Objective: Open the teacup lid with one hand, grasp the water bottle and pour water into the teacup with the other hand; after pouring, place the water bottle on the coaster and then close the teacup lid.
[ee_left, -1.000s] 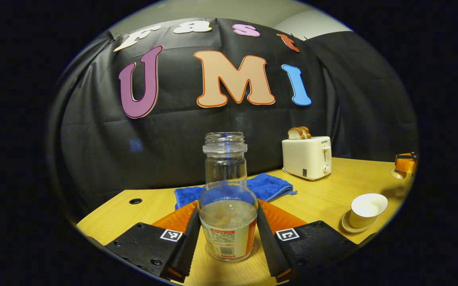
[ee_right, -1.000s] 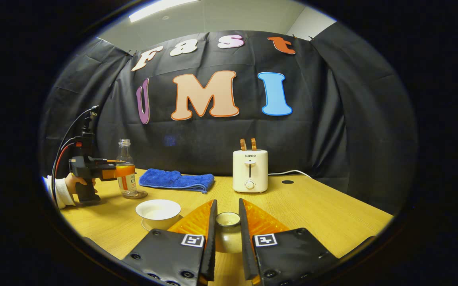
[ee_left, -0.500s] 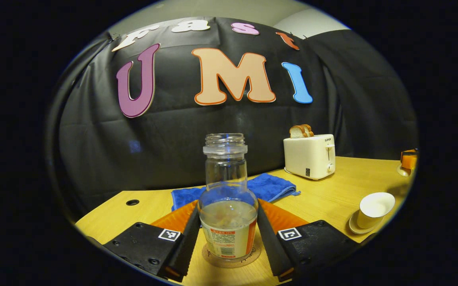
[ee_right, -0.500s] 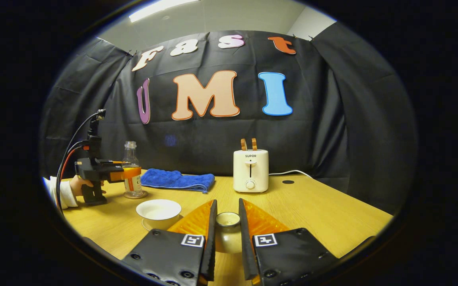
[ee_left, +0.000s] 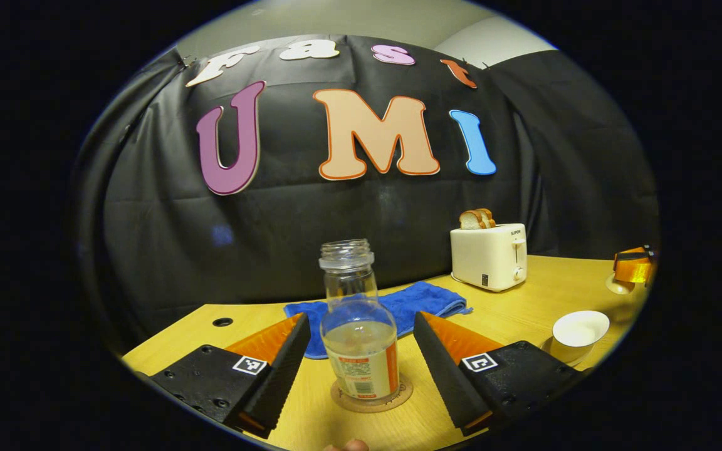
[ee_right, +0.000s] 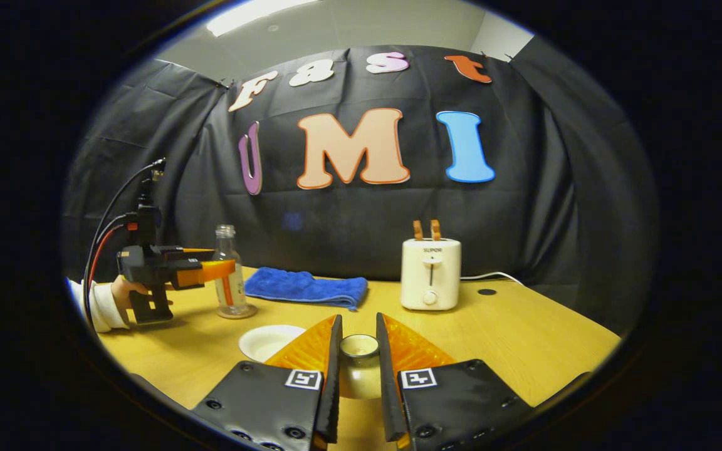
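bare table [ee_right: 524,338] right of toaster [ee_right: 430,274]

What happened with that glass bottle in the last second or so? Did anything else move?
The left gripper let go of the clear glass water bottle: its fingers spread apart and it drew back, leaving the bottle upright on the round cork coaster. The right gripper stayed shut on the small teacup lid, shifting slightly. The white teacup, blue towel and white toaster stayed put.
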Motion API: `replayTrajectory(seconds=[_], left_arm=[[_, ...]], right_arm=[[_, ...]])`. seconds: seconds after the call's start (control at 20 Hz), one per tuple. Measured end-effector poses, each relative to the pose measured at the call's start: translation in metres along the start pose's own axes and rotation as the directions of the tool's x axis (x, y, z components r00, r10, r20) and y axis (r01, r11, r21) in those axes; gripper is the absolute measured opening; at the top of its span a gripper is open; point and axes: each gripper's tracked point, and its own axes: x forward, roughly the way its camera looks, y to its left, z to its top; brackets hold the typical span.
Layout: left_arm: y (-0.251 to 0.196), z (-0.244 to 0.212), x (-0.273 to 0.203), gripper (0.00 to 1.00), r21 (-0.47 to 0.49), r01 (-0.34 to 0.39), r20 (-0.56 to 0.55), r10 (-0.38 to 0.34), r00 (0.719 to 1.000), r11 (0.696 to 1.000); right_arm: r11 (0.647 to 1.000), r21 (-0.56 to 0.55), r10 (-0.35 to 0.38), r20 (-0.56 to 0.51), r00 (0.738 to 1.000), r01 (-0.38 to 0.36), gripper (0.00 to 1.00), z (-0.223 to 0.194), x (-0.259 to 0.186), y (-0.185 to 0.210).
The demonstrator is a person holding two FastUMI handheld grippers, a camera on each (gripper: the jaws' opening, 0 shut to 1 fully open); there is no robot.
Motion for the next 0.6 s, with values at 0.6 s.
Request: replayTrajectory(seconds=[0.6], left_arm=[[-0.007, -0.003, -0.057, 0.96, 0.008, 0.012, 0.031, -0.012, 0.999, 1.000]], right_arm=[[0.983, 0.019, 0.183, -0.098, 0.978, -0.182, 0.32, -0.018, 0.045, 0.075]])
